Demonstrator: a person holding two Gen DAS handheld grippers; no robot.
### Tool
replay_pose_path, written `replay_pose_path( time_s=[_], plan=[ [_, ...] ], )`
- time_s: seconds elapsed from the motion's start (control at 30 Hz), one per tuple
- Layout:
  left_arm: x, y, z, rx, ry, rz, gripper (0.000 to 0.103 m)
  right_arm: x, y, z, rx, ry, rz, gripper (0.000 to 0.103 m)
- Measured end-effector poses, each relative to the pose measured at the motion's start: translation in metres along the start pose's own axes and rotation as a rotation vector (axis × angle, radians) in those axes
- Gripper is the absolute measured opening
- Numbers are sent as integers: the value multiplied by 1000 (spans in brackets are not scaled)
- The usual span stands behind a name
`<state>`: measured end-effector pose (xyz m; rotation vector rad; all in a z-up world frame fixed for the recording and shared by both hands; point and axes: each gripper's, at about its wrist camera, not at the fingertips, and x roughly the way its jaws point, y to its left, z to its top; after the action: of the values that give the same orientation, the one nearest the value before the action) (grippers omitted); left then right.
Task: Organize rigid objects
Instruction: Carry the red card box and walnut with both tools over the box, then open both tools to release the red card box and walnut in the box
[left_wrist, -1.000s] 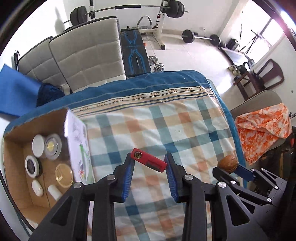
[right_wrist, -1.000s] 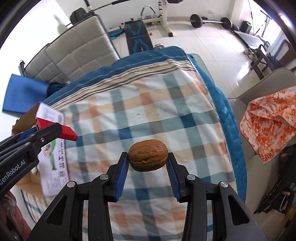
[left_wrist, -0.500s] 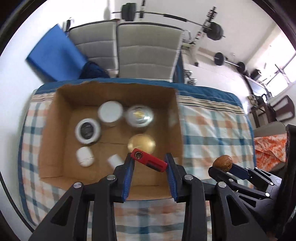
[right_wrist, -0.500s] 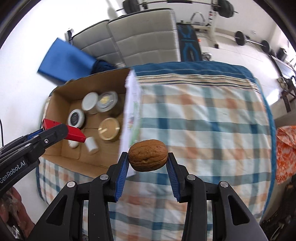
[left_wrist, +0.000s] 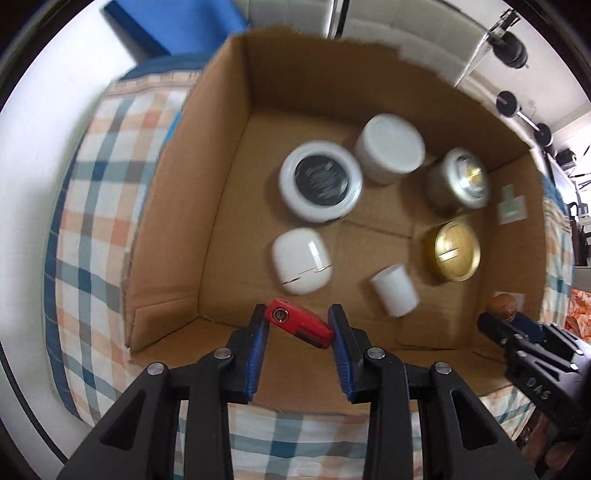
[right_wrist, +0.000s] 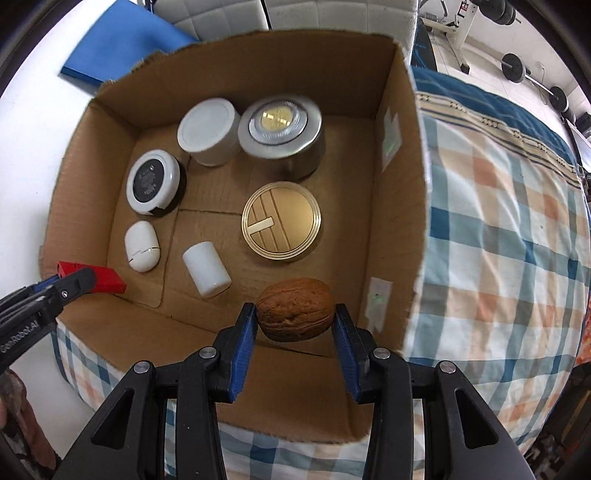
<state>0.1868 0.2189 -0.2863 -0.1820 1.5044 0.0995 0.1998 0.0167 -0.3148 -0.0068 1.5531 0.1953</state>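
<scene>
so, six pieces already down in the cardboard box (right_wrist: 402, 192); left gripper (left_wrist: 299, 326) clamping red lighter (left_wrist: 300, 328), right gripper (right_wrist: 295, 314) clamping walnut (right_wrist: 295, 308), both over its near edge, unreleased.

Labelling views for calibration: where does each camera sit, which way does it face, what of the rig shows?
Left wrist: on the left gripper, looking down into the cardboard box; its jaws clamp a red lighter; right gripper at right edge.
Right wrist: on the right gripper, looking down into the box; jaws clamp a walnut; left gripper at left edge.
Shared: box, gold round tin, white earbud case.
</scene>
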Motion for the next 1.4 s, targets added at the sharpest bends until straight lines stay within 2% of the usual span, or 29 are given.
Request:
replay_pose_path(
  time_s=[0.2,0.33,0.43,0.63,0.7,0.73,0.9,1.0,1.13,1.27,1.4],
  plan=[
    [28,-8,-2,50,85,-40,30,18,17,11,-39,41,-73,44],
    [34,-21,1,99,97,-40,31,25,23,18,-46,70,-66,44],
    [36,-24,5,104,132,-69,31,36,27,20,-45,109,-65,44],
    [39,-24,2,93,180,-103,37,49,26,19,-12,144,-56,45],
    [38,-24,0,91,183,-100,49,50,25,20,-4,150,-54,45],
    [37,-23,-2,86,184,-106,51,51,25,20,0,152,-52,46],
    [27,-22,-8,79,155,-104,59,48,28,21,6,152,-43,55],
    [17,-17,-11,73,132,-107,60,42,31,19,7,138,-41,63],
    [-2,-15,-7,64,82,-96,69,25,36,17,5,90,-57,80],
    [-19,-10,-10,63,38,-87,80,3,34,9,3,32,-90,83],
    [-39,-14,-9,75,-4,-73,83,-20,29,-1,18,-4,-102,94]
  ],
)
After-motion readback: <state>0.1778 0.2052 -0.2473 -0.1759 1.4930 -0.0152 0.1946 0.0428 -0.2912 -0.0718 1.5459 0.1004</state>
